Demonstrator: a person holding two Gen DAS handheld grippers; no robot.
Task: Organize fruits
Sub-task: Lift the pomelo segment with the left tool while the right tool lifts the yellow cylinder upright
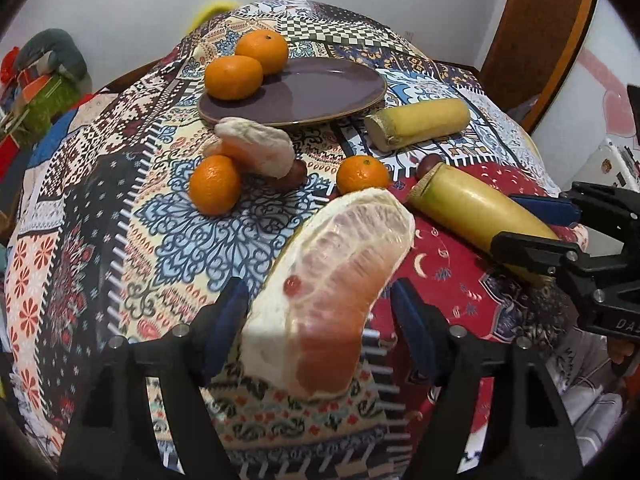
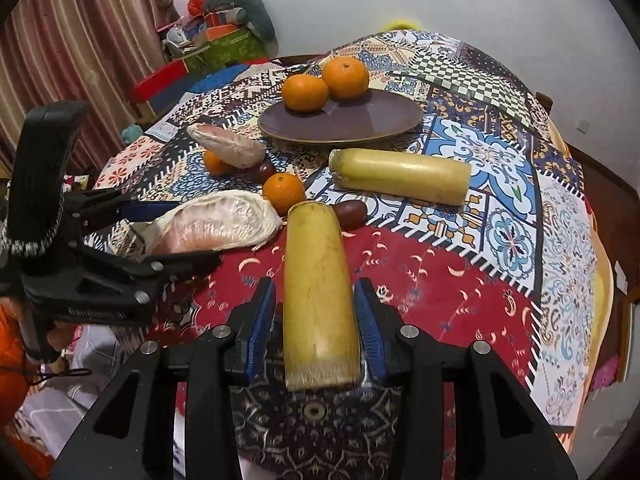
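On the patchwork tablecloth (image 2: pixel 500 208), going from the left: the left gripper (image 1: pixel 320 300) has its jaws spread around a peeled pomelo segment (image 1: pixel 332 280), with a gap showing at the right pad, so the pads do not clearly press it. Beyond lie a mandarin (image 1: pixel 215 185) under a second pomelo segment (image 1: pixel 256 148), with a dark date (image 1: pixel 294 176) tucked against them. Behind stands the purple plate (image 1: pixel 320 92), with two mandarins (image 1: pixel 248 66) on its left rim. A lone mandarin (image 1: pixel 362 174) and another date (image 2: pixel 349 213) lie in the middle. To the right, the right gripper (image 2: pixel 316 320) pinches a yellow sugarcane piece (image 2: pixel 318 300). A second sugarcane piece (image 2: pixel 400 176) lies crosswise between it and the plate.
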